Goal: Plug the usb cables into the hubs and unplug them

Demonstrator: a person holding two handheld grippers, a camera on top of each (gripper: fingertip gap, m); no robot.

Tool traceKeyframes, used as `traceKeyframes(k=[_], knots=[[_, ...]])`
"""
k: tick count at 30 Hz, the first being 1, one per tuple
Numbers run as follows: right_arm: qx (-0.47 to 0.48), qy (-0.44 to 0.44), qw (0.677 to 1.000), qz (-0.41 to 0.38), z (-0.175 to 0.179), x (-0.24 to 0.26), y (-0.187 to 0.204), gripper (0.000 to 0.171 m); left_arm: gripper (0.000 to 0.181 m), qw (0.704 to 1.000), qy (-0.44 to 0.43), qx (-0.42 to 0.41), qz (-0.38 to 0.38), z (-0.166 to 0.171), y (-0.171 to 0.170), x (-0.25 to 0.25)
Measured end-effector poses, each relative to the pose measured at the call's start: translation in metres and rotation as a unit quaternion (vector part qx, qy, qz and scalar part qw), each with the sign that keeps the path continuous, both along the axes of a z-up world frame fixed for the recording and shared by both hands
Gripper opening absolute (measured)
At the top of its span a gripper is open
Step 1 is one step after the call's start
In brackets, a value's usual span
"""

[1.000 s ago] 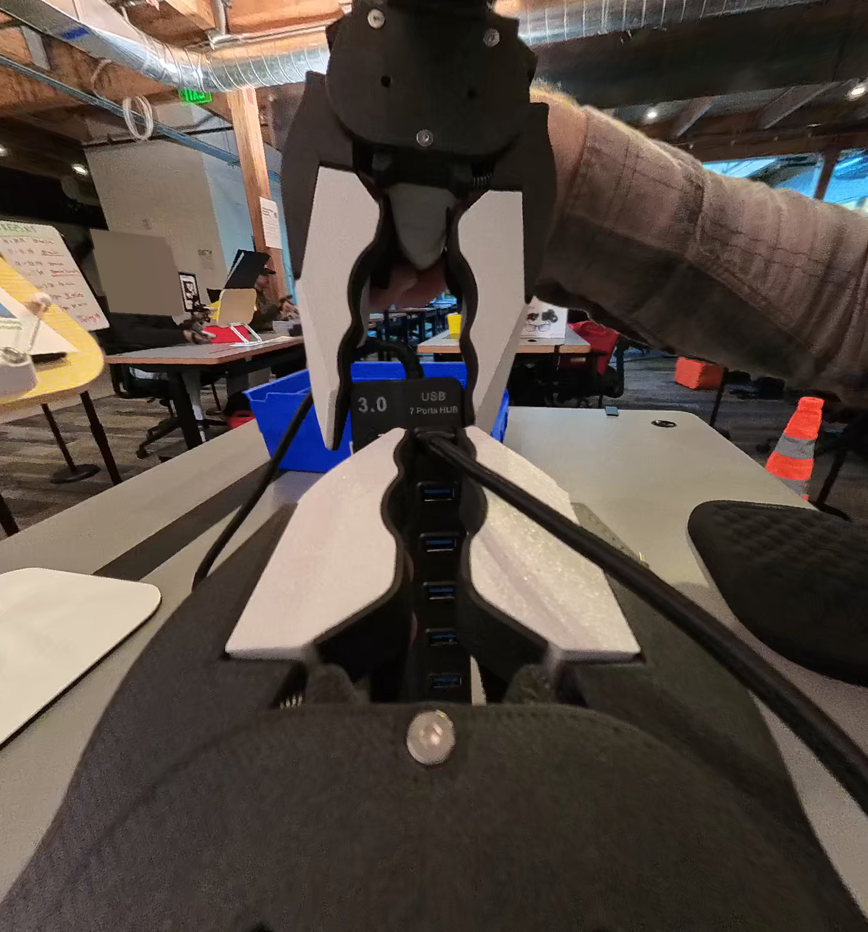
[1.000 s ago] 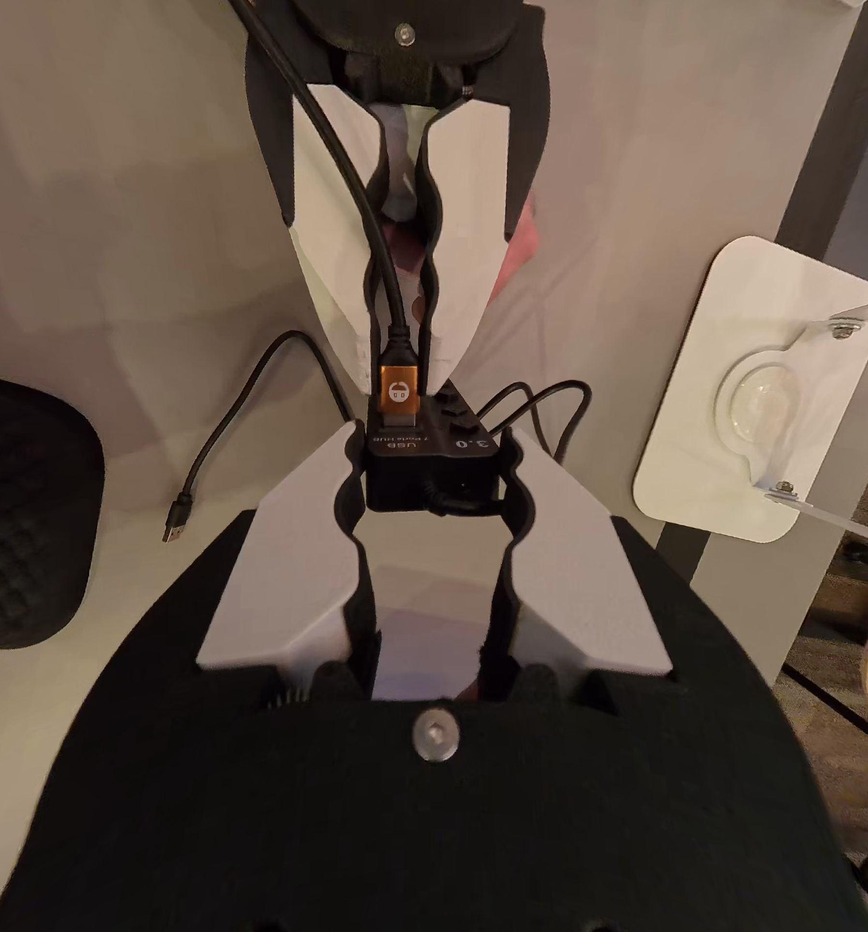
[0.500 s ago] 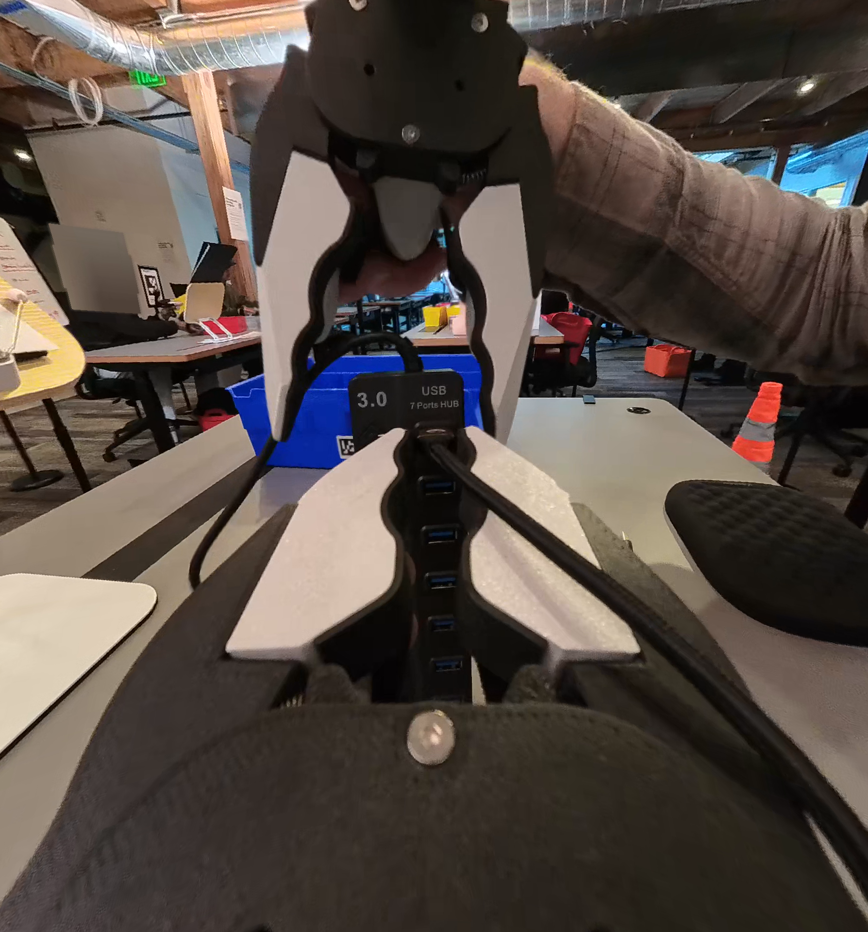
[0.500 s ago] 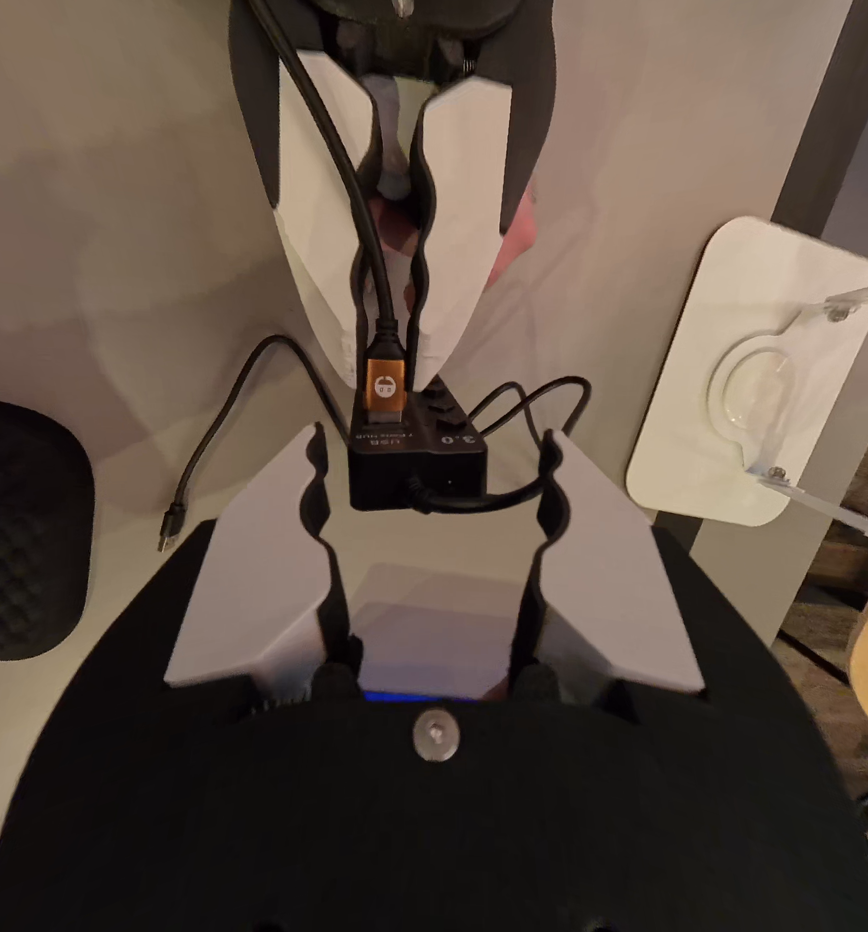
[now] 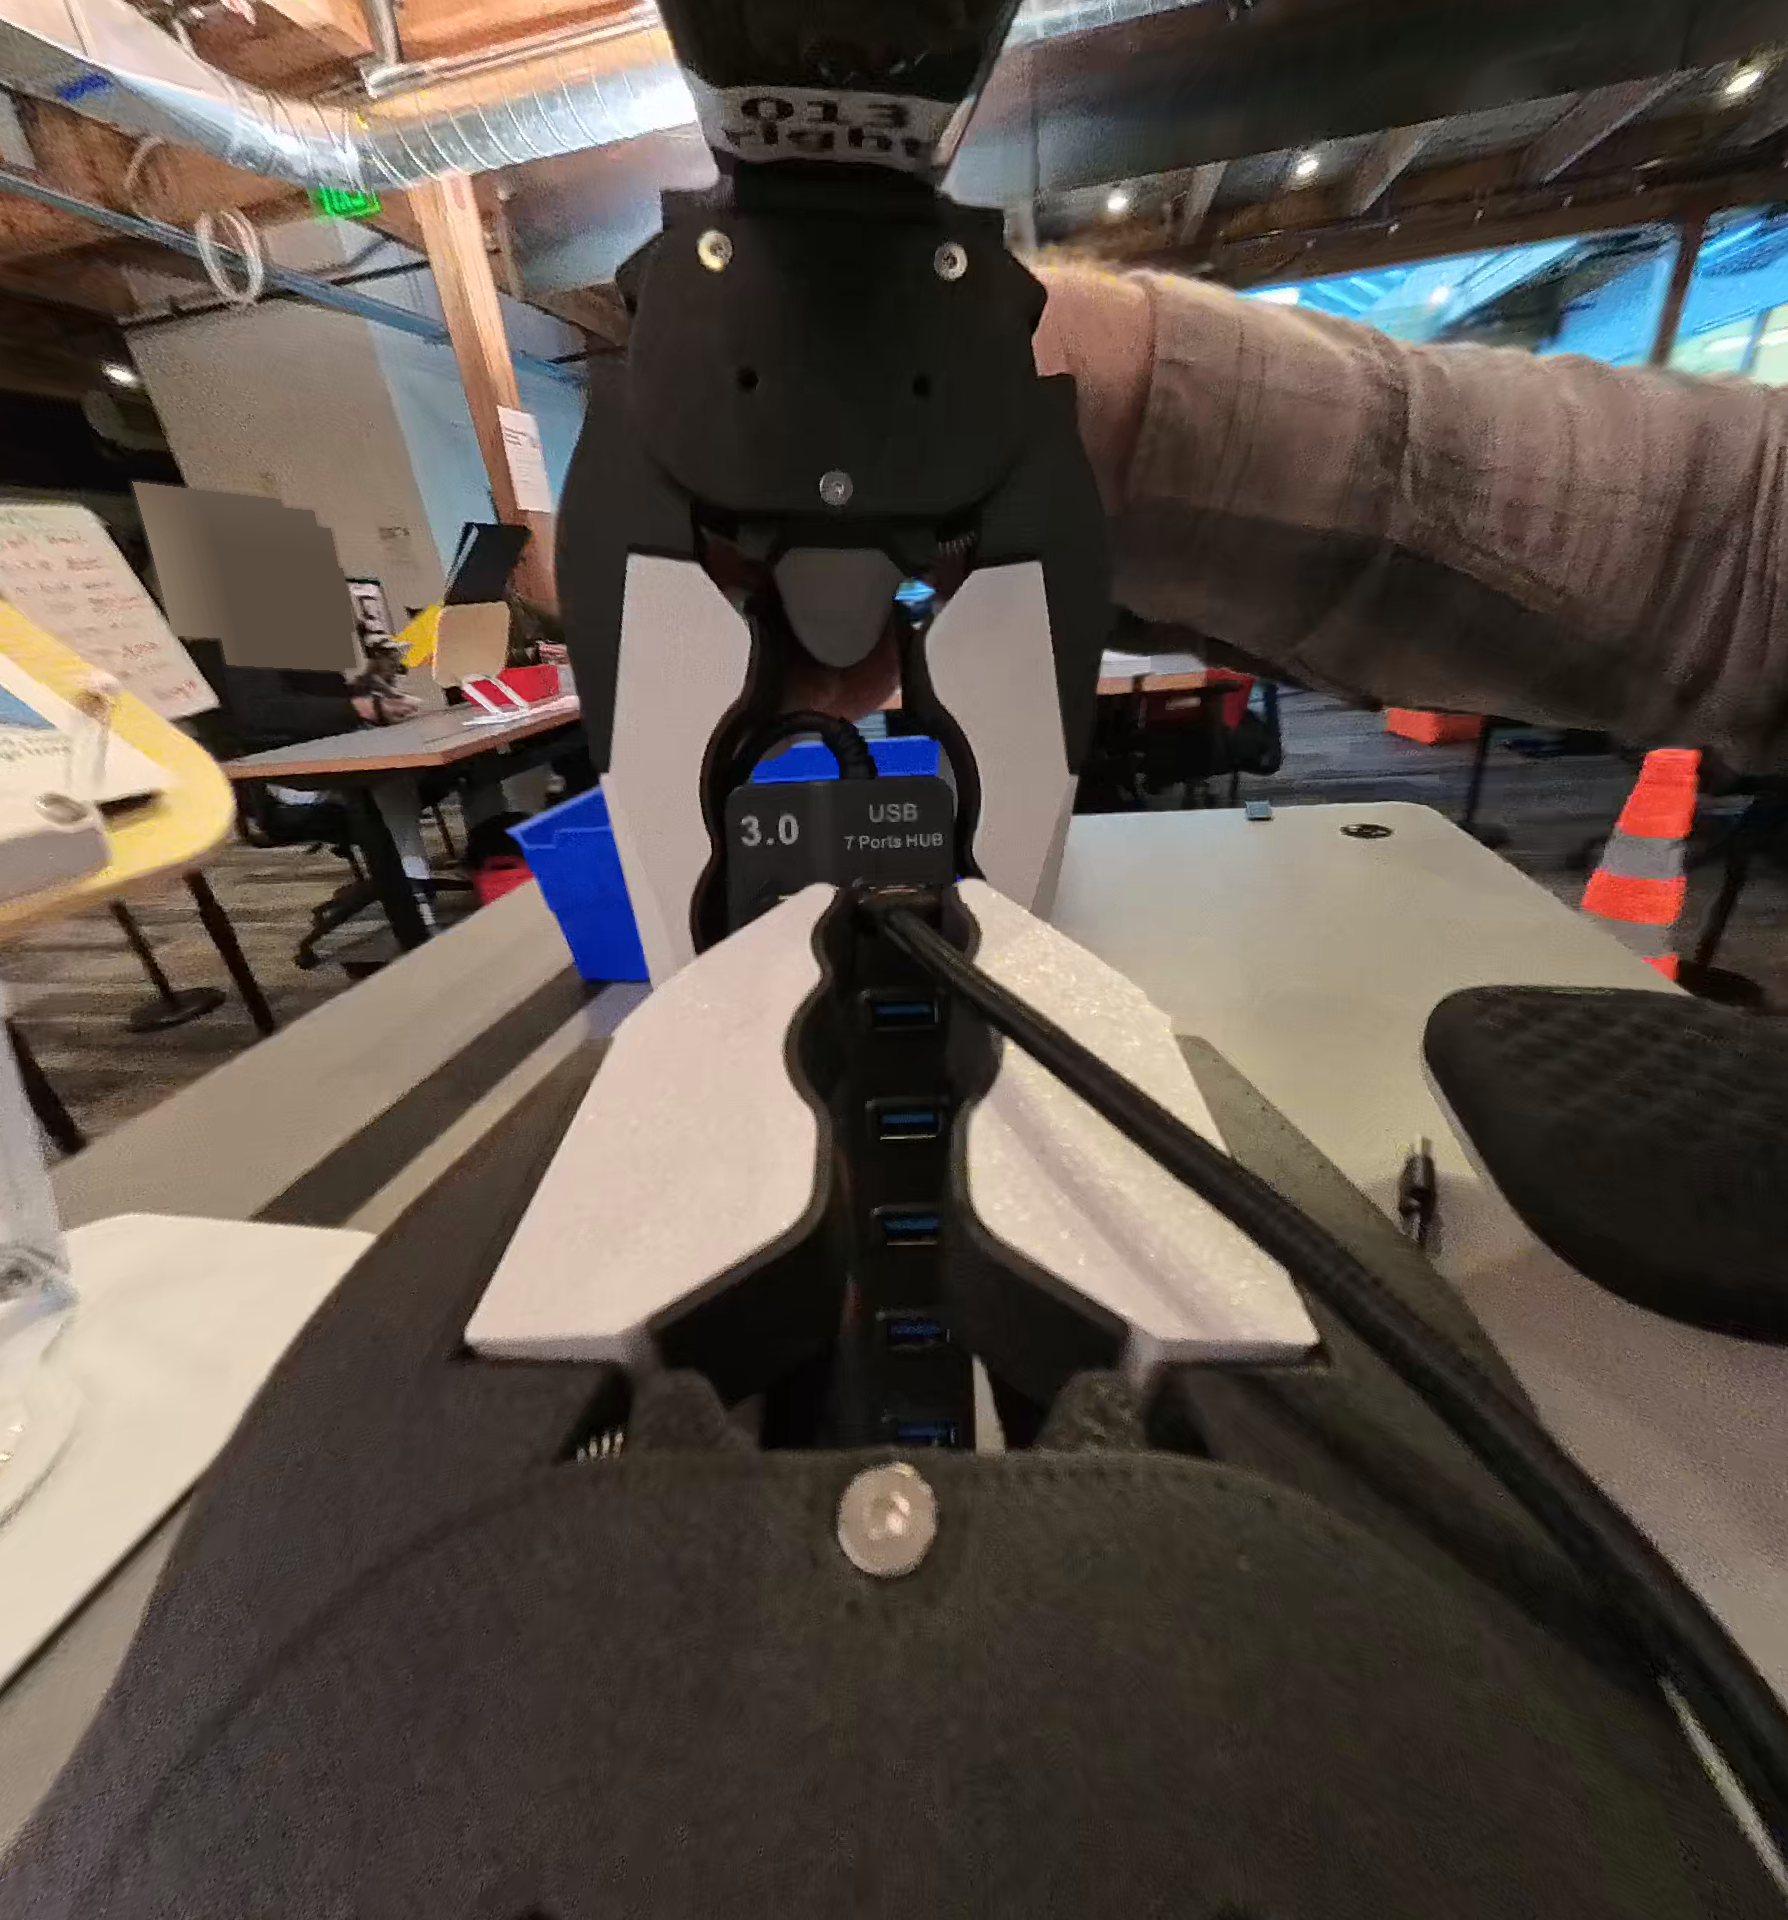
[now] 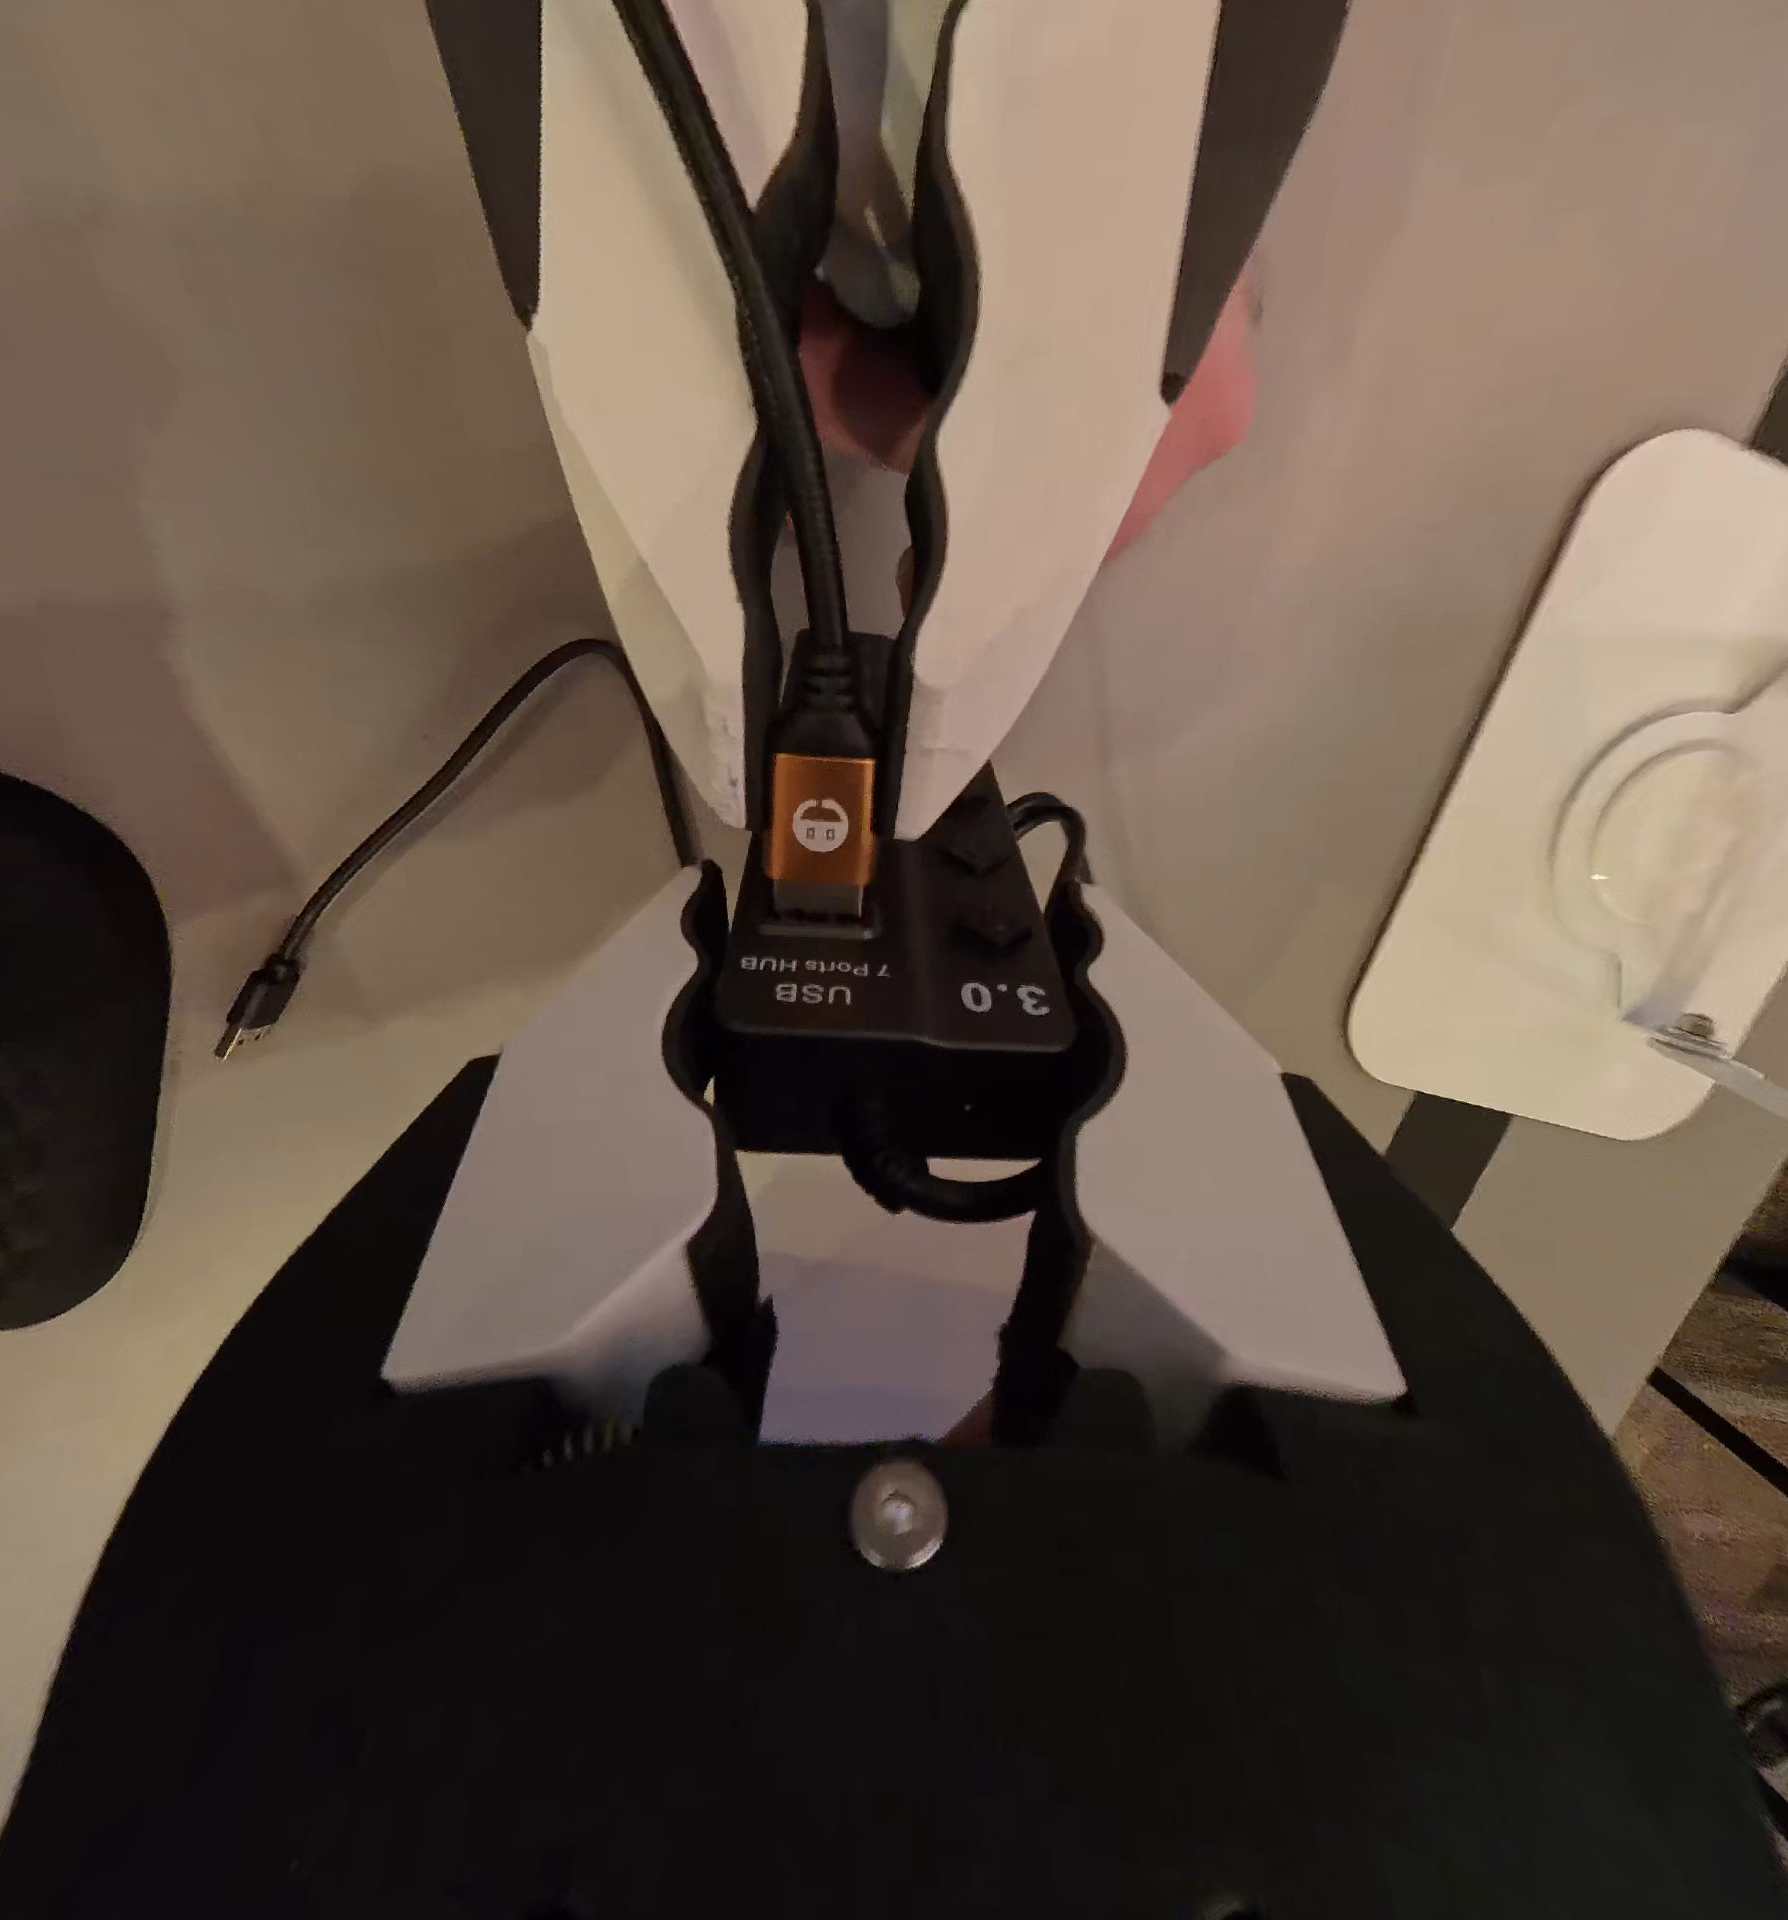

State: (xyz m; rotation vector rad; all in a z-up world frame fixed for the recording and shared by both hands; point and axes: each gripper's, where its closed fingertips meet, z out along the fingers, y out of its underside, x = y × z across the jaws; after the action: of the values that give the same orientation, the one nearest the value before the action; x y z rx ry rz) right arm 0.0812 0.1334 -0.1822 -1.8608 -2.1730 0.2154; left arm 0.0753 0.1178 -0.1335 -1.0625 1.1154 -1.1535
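At centre frame in the left wrist view, your left claw [image 5: 895, 935] is clamped narrow along the black hub [image 5: 836, 831], while the braided cable [image 5: 1181, 1174] runs off lower right. Across from it in the right wrist view, your right claw [image 6: 895, 966] grips the hub's end, with the orange plug [image 6: 823, 821] seated above and the bench [image 6: 246, 416] behind.

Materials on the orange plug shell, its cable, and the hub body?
Orange plug shell: looks like anodized metal, smooth satin sheen; could be coated plastic.
Cable: woven braid jacket, crosshatch texture visible, with a ribbed rubbery strain relief at the plug.
Hub body: black matte moulded plastic, judging by its dull, even surface.
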Motion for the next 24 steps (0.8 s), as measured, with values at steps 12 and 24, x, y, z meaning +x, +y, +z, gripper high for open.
traceKeyframes(k=[12, 24], knots=[[0.043, 0.122, 0.991, 0.026, 0.065, -0.005, -0.006, 0.060, 0.016, 0.996, 0.022, 0.037, 0.077, 0.061, -0.011, 0.008], [0.072, 0.084, 0.993, 0.034, 0.095, 0.008, -0.010, 0.061, 0.015, 0.993, 0.018, 0.026, 0.111, 0.088, -0.017, 0.018]])
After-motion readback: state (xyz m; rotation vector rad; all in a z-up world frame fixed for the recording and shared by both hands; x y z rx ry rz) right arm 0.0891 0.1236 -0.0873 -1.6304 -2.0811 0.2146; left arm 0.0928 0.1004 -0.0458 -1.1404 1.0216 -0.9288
